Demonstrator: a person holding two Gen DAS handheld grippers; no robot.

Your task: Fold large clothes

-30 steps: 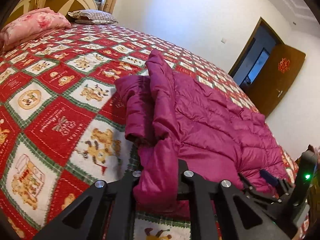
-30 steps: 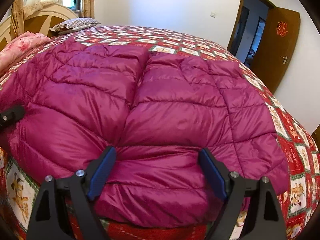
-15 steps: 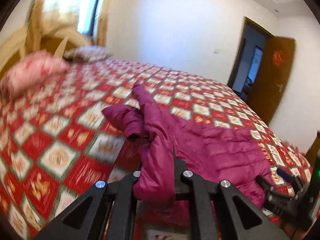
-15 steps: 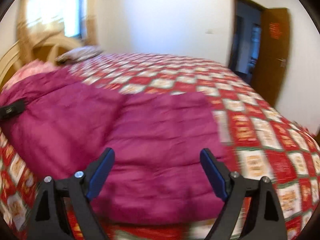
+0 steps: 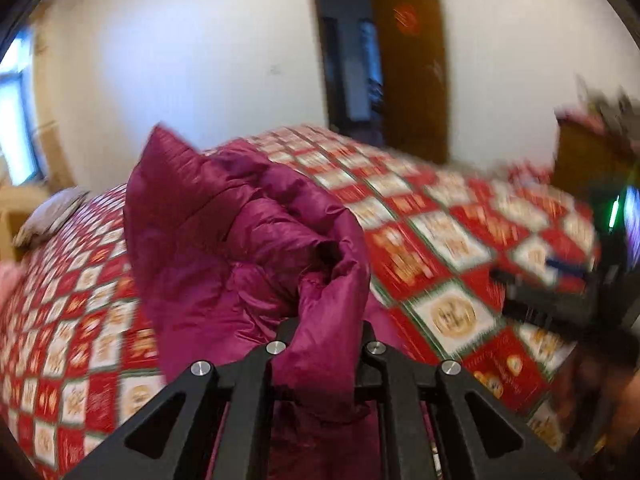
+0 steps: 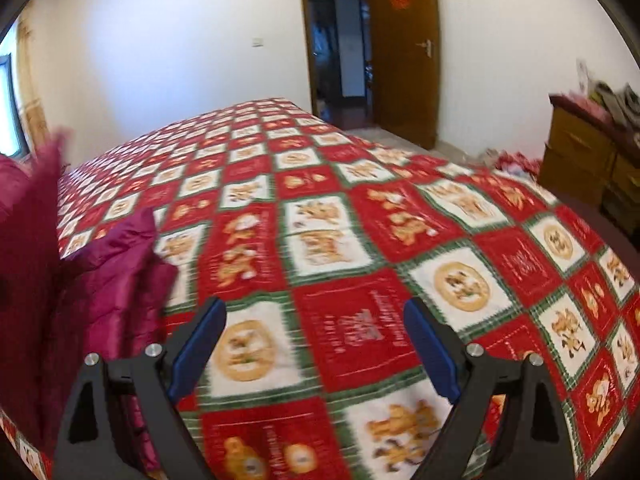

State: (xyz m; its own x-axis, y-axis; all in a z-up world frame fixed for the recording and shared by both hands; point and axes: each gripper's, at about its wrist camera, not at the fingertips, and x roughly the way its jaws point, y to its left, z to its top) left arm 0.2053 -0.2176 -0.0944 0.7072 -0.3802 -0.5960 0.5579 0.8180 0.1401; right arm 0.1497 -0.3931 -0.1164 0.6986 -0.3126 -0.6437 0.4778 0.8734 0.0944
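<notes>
A magenta quilted puffer jacket is bunched and lifted over the red, white and green patterned bedspread. My left gripper is shut on a fold of the jacket, which hangs up and away from it. My right gripper is open and empty above the bare bedspread; its blue pads stand wide apart. The jacket shows at the left edge of the right wrist view. The right gripper shows blurred at the right of the left wrist view.
An open wooden door and dark doorway are at the far wall. A wooden dresser with clutter stands at the right. A pillow lies at the bed's head near a window.
My left gripper has swung the jacket up and over to the left, bunching it. My right gripper has come off the jacket and now faces bare bedspread. Both views turned toward the door.
</notes>
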